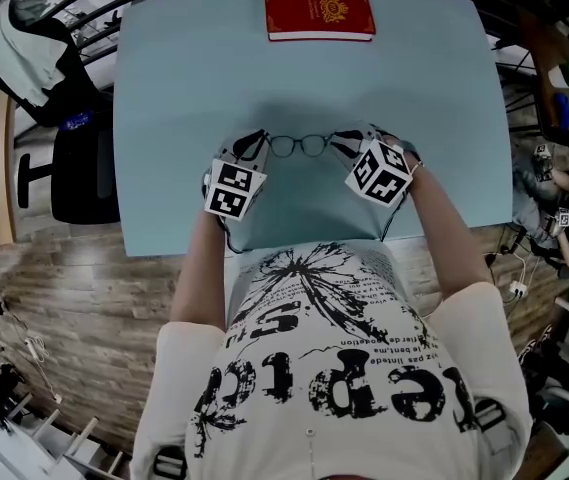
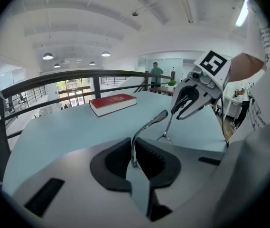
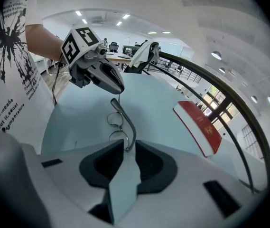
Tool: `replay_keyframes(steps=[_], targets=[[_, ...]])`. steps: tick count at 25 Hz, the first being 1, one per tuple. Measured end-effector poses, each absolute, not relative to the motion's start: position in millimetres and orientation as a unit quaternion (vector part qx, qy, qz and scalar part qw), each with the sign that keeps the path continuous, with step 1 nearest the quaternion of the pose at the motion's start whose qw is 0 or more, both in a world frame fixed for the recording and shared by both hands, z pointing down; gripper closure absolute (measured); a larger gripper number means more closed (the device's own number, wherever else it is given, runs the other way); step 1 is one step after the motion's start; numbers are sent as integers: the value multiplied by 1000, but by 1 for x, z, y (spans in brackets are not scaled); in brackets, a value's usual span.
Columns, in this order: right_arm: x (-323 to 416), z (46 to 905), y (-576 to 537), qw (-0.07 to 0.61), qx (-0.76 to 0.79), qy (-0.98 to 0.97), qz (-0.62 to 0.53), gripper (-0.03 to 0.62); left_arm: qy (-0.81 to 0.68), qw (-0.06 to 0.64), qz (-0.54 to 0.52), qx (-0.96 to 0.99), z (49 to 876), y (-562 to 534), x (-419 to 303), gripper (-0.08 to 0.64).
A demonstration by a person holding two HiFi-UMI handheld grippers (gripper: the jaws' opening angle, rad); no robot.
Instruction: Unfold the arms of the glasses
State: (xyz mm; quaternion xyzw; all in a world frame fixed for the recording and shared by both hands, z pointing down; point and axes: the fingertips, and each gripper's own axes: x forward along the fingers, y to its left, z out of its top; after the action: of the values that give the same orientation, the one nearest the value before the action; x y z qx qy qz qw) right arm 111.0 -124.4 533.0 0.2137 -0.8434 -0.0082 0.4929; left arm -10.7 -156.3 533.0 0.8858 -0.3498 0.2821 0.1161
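The glasses (image 1: 299,146) lie lens-side away from the person, just below the middle of the pale blue table (image 1: 189,68) in the head view. They sit between the two claws.

The left claw (image 1: 258,142) comes in from the lower left. In its own view its pads are clamped on the thin metal temple arm, which rises out of the narrow gap toward the frame front.

The right claw (image 1: 341,144) comes in from the lower right. Its pads stand slightly apart, with the curved tip of the other temple arm in the gap and not pressed from both sides.

The table's near edge runs just below the two marker cubes, close to the person's printed shirt (image 1: 334,358).

Above the glasses is a wide stretch of bare table up to the red book (image 1: 319,13), which lies along the far edge at top centre, well apart from them. Bare table also extends to the left and right edges. A black chair (image 1: 79,173) stands just off the left edge.
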Motion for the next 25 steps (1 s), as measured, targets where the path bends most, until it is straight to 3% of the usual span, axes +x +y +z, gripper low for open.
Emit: replay_keyframes(steps=[2, 5, 12, 15, 21, 25], targets=[[110, 532, -123, 486, 219, -846, -5, 478, -349, 114, 285, 885, 533, -153, -11, 524], [111, 529, -122, 475, 233, -848, 1, 463, -347, 114, 288, 885, 536, -146, -12, 448], [127, 515, -109, 443, 293, -846, 43, 466, -366, 115, 262, 886, 522, -125, -27, 440], [134, 501, -104, 415, 347, -840, 53, 497, -391, 107, 232, 884, 499, -118, -35, 442], [134, 449, -119, 289, 475, -829, 56, 571, -443, 75, 147, 881, 433, -121, -43, 508], [133, 400, -129, 204, 522, -828, 26, 580, -462, 36, 105, 880, 385, -126, -42, 523]])
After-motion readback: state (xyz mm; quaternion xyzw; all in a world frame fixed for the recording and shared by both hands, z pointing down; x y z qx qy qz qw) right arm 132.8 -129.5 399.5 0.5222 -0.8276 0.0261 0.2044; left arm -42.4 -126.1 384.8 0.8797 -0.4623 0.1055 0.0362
